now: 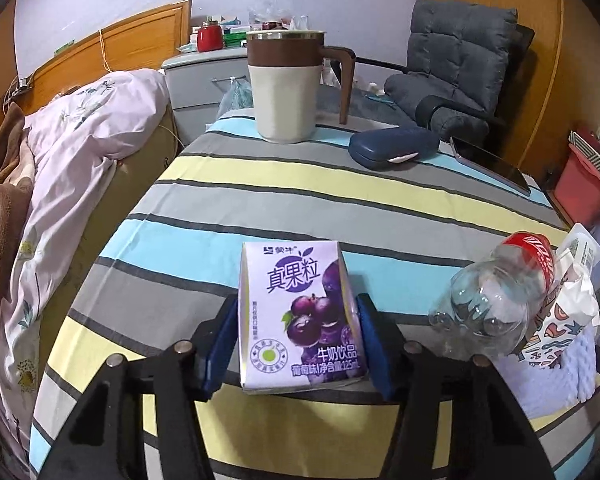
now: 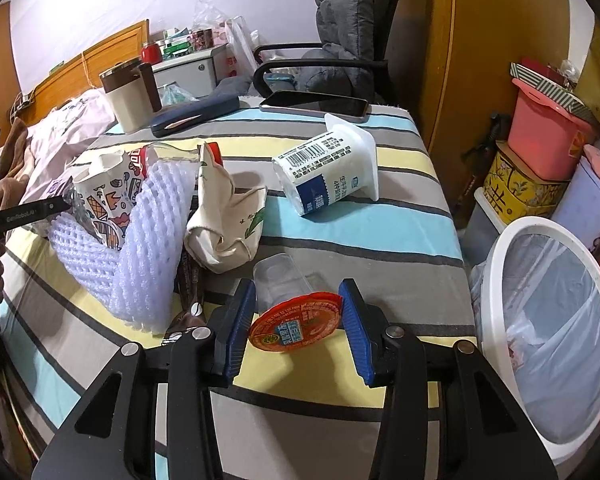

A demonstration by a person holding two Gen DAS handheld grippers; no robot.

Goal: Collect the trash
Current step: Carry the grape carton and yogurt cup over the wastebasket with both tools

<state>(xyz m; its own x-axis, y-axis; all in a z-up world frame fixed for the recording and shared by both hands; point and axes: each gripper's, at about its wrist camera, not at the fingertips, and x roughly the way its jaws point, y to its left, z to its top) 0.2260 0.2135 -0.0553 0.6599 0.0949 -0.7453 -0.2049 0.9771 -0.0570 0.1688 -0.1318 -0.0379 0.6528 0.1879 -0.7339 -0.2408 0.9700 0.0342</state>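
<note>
Two grips — left gripper [image 1: 298, 344] clasps milk carton [image 1: 300, 316], right gripper [image 2: 298, 330] jelly cup [image 2: 290, 308].

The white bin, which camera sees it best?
The right wrist view: the bin stands beside the table, its round rim and clear liner in plain sight. The left wrist view shows at most a sliver at its right edge, too little to tell.

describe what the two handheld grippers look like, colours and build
Both match. The left gripper and the right gripper each have a matte black frame of angular linkage arms with triangular cut-outs, joined by round silver pivot bolts. Each finger ends in a blue ribbed pad on a black backing. No cables or sleeves show. In the right wrist view, the left gripper's black arm bears small pale lettering.
</note>
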